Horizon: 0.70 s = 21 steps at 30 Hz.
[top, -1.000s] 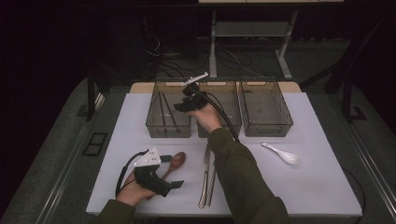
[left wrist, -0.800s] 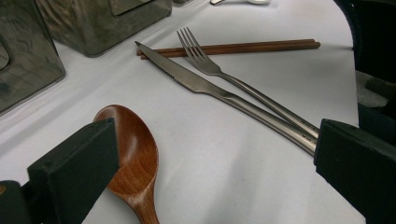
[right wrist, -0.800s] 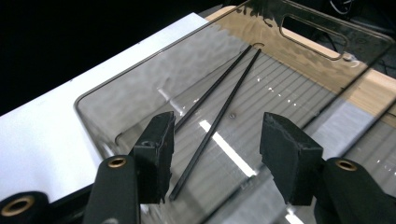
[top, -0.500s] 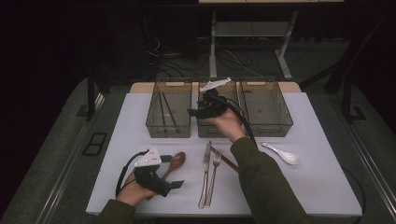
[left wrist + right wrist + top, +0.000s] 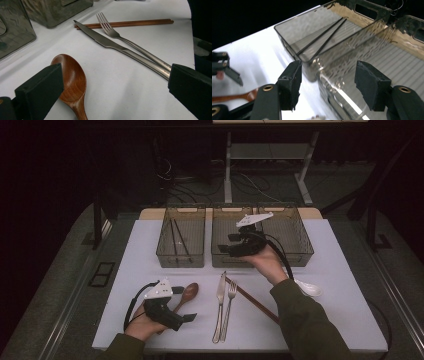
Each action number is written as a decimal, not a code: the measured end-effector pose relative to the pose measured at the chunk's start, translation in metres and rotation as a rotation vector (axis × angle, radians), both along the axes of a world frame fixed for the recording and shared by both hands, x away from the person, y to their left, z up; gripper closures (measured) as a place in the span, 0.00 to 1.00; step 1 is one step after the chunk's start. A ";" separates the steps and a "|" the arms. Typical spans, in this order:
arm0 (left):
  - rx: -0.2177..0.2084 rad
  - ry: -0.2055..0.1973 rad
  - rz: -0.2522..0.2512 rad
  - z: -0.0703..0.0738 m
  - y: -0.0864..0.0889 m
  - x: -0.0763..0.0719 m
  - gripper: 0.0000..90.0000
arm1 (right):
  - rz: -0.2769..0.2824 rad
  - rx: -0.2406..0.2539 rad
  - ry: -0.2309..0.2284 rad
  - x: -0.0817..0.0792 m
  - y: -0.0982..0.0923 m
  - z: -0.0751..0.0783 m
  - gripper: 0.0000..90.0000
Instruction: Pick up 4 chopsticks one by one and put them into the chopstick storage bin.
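My left gripper rests low at the table's front left, open wide. In the left gripper view a wooden spoon lies just inside its left jaw, untouched. Beyond lie a knife, a fork and brown chopsticks. My right gripper hovers over the front wall of the middle bin, pointing left. Its jaws have just been opening and stand open with nothing between them. Black chopsticks lie in the left bin.
Three clear bins stand in a row at the back of the white table; the right bin sits beside my right hand. A white ceramic spoon lies at the right, near my right forearm. The floor around is dark.
My right hand has swung rightward from above the left bin to the front of the middle bin. Its arm no longer covers the fork and brown chopsticks. The left gripper has stayed put.
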<state>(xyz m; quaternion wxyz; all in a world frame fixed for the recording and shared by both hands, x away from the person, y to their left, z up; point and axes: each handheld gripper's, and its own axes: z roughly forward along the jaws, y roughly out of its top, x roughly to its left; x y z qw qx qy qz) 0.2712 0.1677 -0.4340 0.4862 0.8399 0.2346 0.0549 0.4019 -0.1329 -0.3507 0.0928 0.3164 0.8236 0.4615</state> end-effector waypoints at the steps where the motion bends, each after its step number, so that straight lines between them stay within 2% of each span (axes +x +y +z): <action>1: -0.003 -0.001 0.002 0.000 0.000 0.000 0.00 | 0.000 0.005 0.001 -0.002 -0.003 -0.001 0.43; 4: -0.006 0.000 0.006 -0.001 0.000 0.000 0.00 | 0.007 0.008 -0.014 -0.009 -0.013 -0.003 0.42; 16: -0.008 0.005 0.010 -0.001 0.001 0.001 0.00 | -0.005 0.016 -0.023 -0.040 -0.058 -0.012 0.41; 21: -0.008 0.005 0.012 -0.001 0.000 0.001 0.00 | -0.009 0.023 -0.012 -0.053 -0.075 -0.018 0.41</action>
